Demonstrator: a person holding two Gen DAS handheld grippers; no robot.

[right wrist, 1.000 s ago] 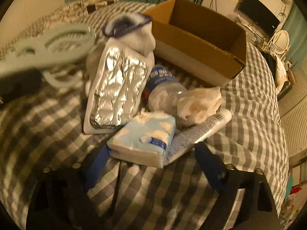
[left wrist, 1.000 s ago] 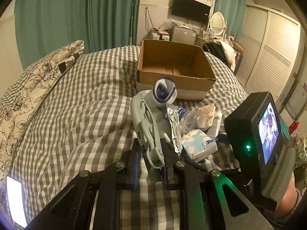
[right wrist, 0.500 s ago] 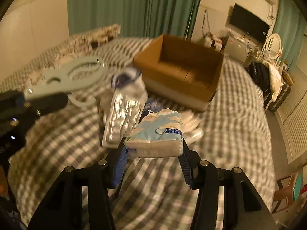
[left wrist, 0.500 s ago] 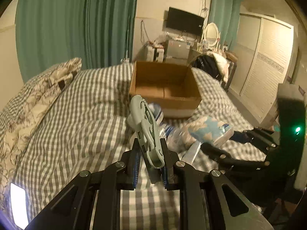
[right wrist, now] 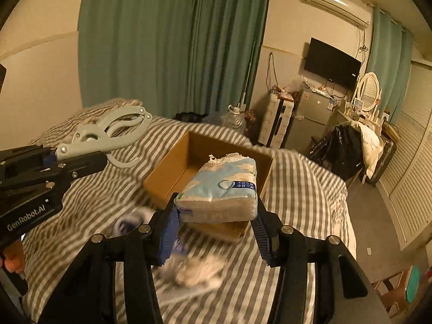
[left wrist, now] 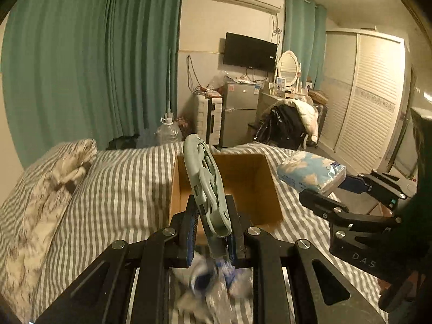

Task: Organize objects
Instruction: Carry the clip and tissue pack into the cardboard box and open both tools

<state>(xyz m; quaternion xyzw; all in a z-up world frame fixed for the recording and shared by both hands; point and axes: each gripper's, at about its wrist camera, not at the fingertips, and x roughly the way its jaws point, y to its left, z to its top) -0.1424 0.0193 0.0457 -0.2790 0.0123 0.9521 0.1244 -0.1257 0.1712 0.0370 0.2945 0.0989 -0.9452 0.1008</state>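
My left gripper (left wrist: 212,232) is shut on a pale grey-green hand tool (left wrist: 206,186) that sticks up in front of the open cardboard box (left wrist: 224,186) on the bed. The same tool (right wrist: 108,135) shows at the left of the right wrist view, held in the left gripper (right wrist: 58,159). My right gripper (right wrist: 216,221) is shut on a light blue tissue pack (right wrist: 218,191), lifted above the near edge of the box (right wrist: 172,178). In the left wrist view the tissue pack (left wrist: 310,174) hangs to the right of the box, in the right gripper (left wrist: 334,191).
Several leftover items (right wrist: 189,270) lie blurred on the striped bedding (left wrist: 116,189), among them a rolled sock (left wrist: 202,278). A patterned pillow (left wrist: 40,189) lies at the left. Green curtains, a small fridge (left wrist: 240,113) and a wardrobe (left wrist: 364,102) stand behind the bed.
Both grippers have risen from the pile toward the box. The right gripper shut on the tissue pack and lifted it off the bed. The left still holds the tool.
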